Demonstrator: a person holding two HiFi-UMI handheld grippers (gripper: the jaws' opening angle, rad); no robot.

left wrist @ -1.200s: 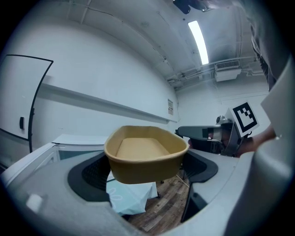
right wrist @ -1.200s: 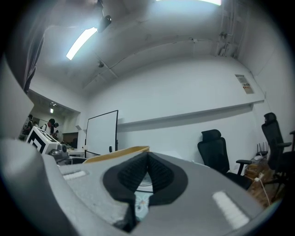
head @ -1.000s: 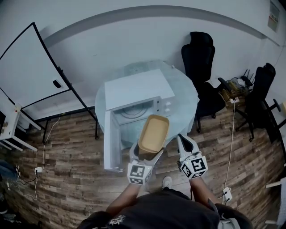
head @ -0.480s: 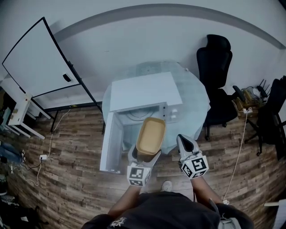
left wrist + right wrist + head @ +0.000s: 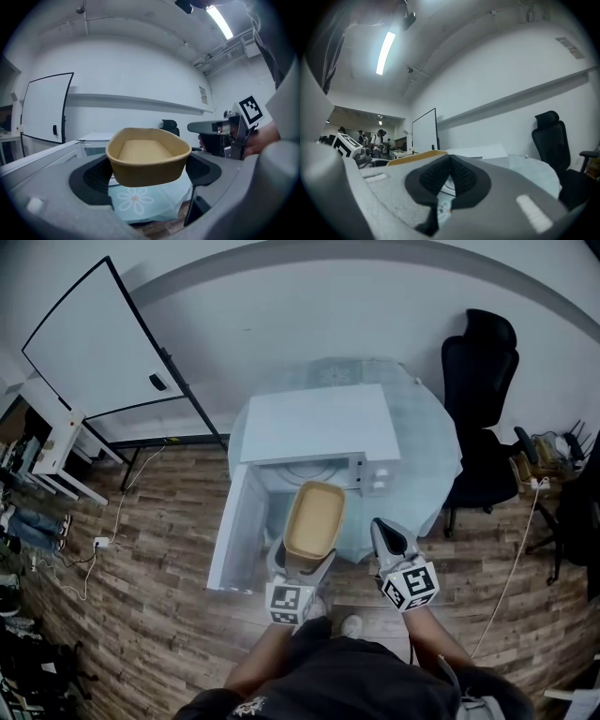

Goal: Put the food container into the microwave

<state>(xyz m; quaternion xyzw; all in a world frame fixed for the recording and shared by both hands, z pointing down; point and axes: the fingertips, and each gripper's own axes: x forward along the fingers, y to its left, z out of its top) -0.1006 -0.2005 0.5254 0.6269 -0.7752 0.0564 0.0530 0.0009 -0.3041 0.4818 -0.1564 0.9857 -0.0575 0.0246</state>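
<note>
Left hand-held gripper (image 5: 305, 563) pinching food container (image 5: 314, 518) by its near end | right hand-held gripper (image 5: 389, 538) pressed together | we should slide it level, straight ahead into the open microwave (image 5: 319, 427).

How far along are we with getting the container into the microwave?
Done: the door of the white microwave stands open, and the left gripper grips the empty tan oval container. In hand: the container hangs just before the opening, above the round glass table. Left: move it inside, release. The right gripper is shut, empty.
</note>
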